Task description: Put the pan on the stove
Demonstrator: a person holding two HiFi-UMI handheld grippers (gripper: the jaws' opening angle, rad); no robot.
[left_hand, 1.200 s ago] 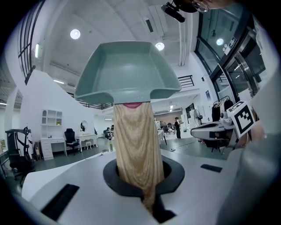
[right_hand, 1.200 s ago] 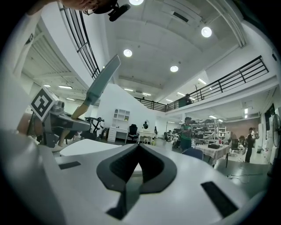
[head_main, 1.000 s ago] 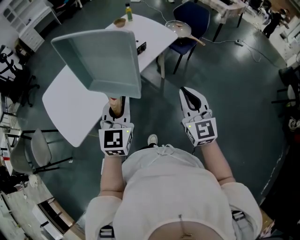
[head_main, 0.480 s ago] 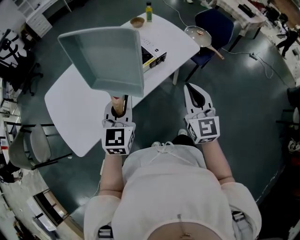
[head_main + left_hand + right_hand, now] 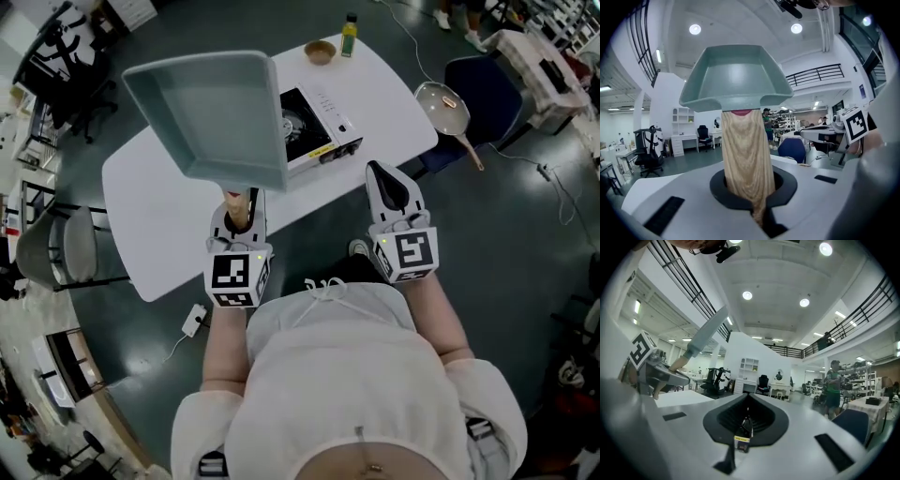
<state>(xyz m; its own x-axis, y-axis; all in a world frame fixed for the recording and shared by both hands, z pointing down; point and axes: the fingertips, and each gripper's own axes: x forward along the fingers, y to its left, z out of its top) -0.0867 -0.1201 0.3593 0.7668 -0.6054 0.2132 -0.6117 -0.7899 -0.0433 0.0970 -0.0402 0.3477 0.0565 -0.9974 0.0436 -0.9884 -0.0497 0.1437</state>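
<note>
A square grey-green pan [image 5: 211, 112] with a wooden handle [image 5: 237, 208] is held up in the air by that handle, with my left gripper [image 5: 236, 214] shut on it. In the left gripper view the pan [image 5: 736, 75] rises above the jaws and the handle [image 5: 746, 150] stands between them. The portable stove [image 5: 317, 141] sits on the white table [image 5: 150, 206], partly hidden behind the pan. My right gripper [image 5: 388, 187] hovers beside the table's near edge, shut and empty; its jaws [image 5: 743, 423] meet with nothing between them.
A small bowl [image 5: 320, 52] and a green bottle [image 5: 349, 35] stand at the table's far end. A round frying pan [image 5: 444, 100] lies on a blue chair [image 5: 487, 89] at the right. A grey chair [image 5: 56, 262] stands at the left.
The table has come nearer and more central in view, and the stove now shows beside the pan. Both grippers keep their pose, the pan still held.
</note>
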